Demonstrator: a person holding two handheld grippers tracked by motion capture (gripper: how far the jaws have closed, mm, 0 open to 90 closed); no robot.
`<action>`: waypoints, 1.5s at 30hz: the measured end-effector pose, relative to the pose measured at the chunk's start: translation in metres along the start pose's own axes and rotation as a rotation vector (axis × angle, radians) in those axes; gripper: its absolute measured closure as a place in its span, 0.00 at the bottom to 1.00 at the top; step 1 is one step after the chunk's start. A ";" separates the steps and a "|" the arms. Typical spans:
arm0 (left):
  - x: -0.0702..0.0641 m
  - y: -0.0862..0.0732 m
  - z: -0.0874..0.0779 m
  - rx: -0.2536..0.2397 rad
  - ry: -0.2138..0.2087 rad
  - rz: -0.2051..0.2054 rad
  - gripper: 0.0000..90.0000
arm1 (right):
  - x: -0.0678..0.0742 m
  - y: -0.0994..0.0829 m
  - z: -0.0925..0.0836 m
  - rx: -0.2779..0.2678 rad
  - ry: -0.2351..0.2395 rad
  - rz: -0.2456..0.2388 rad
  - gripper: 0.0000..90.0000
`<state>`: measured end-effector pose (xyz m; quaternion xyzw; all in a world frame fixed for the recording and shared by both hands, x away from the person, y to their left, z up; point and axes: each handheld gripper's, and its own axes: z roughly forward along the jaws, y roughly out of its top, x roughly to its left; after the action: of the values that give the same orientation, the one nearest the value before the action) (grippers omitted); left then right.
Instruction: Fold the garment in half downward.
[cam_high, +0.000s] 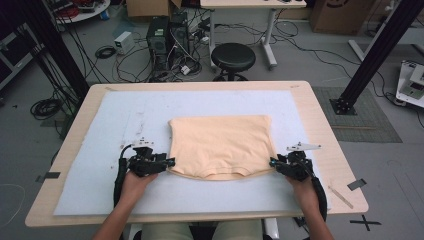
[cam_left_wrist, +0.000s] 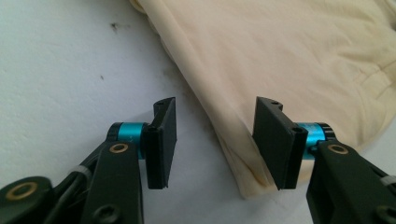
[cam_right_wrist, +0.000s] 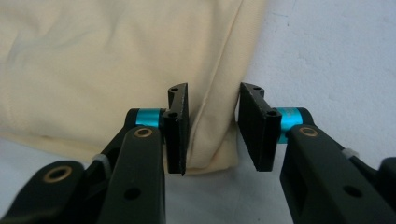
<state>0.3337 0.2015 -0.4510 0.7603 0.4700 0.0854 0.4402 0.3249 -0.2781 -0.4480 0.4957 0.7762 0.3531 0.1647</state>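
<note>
Folded pale peach cotton garment (cam_high: 220, 145) lies flat mid-table on white foam mat (cam_high: 100, 150); left gripper (cam_left_wrist: 215, 140) and right gripper (cam_right_wrist: 212, 133) each spread, jaws straddling its near corners, pads not pressing the cloth.

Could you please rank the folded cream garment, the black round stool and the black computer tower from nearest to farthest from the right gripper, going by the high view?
From the right gripper:
1. Folded cream garment, right beside its fingers.
2. Black round stool, beyond the table's far edge.
3. Black computer tower, farther back and left.
</note>
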 end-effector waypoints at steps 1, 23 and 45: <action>-0.001 0.000 -0.001 0.008 -0.002 0.006 0.65 | 0.001 0.000 -0.001 0.006 0.002 -0.005 0.84; -0.002 0.000 -0.022 -0.290 0.021 0.108 0.26 | 0.009 0.006 -0.029 -0.270 -0.080 -0.107 0.24; -0.002 0.006 -0.026 -0.362 0.014 0.182 0.26 | 0.008 0.004 -0.038 -0.341 -0.101 -0.104 0.24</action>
<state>0.3222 0.2140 -0.4305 0.7075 0.3794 0.2130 0.5569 0.3007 -0.2846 -0.4175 0.4370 0.7204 0.4453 0.3030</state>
